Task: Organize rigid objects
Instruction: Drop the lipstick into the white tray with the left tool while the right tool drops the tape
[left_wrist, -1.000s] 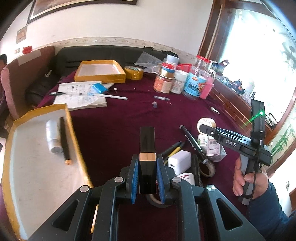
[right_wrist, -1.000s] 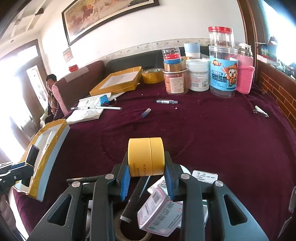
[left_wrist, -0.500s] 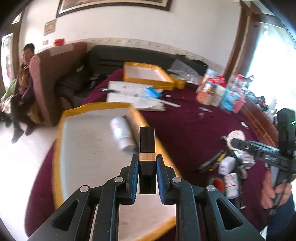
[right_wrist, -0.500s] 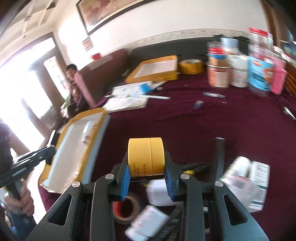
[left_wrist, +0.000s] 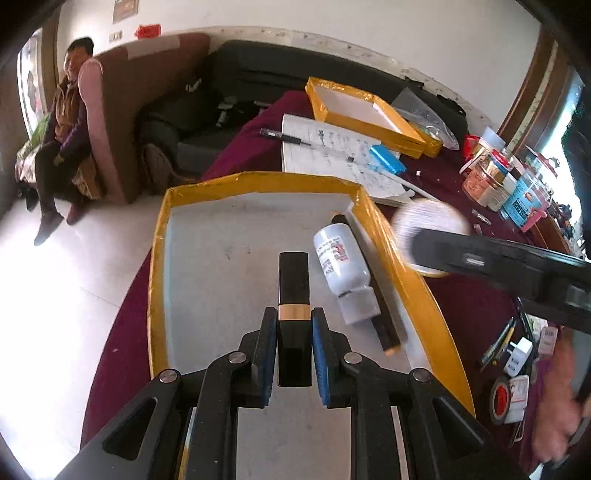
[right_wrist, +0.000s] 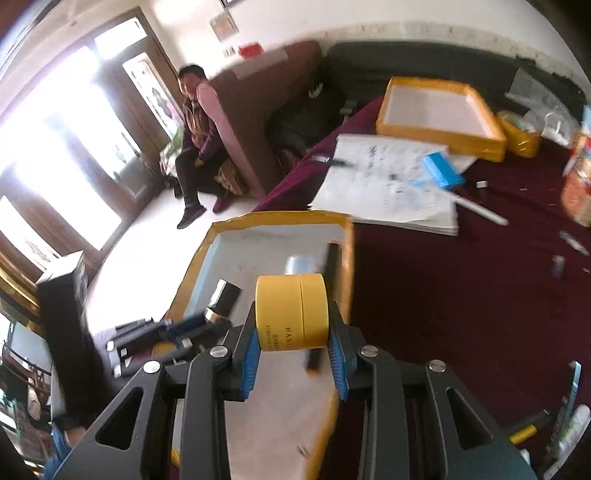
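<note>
A: Why does the left gripper (left_wrist: 294, 326) hold the black case (left_wrist: 293, 291) in the lower centre of the left wrist view?

B: Its two blue pads are pressed against the sides of the case, just below the gold band, so the case stands out forward and does not slip. Under it lies the white floor of the yellow-edged tray (left_wrist: 364, 199). I think the tray is the place for collecting rigid things, because a white bottle (left_wrist: 340, 260) and a long dark stick (left_wrist: 380, 314) lie there already, along its right wall.

A: And the right gripper (right_wrist: 294, 341)?

B: Its jaws are clamped on a yellow round jar (right_wrist: 291, 312), held by its flat ends. In the right wrist view the jar sits in the centre, over the near right part of the same tray (right_wrist: 347, 254). Both things seem to be on the way into the tray.

A: What is not clear?

B: The right wrist view is blurred, so the letters on the jar I cannot read fully. In the left wrist view the right gripper crosses the right side as a dark bar, and the jar there is only a pale smear. The near end of the tray is covered by the gripper bodies. If the case touches the tray floor, I cannot tell.
</note>
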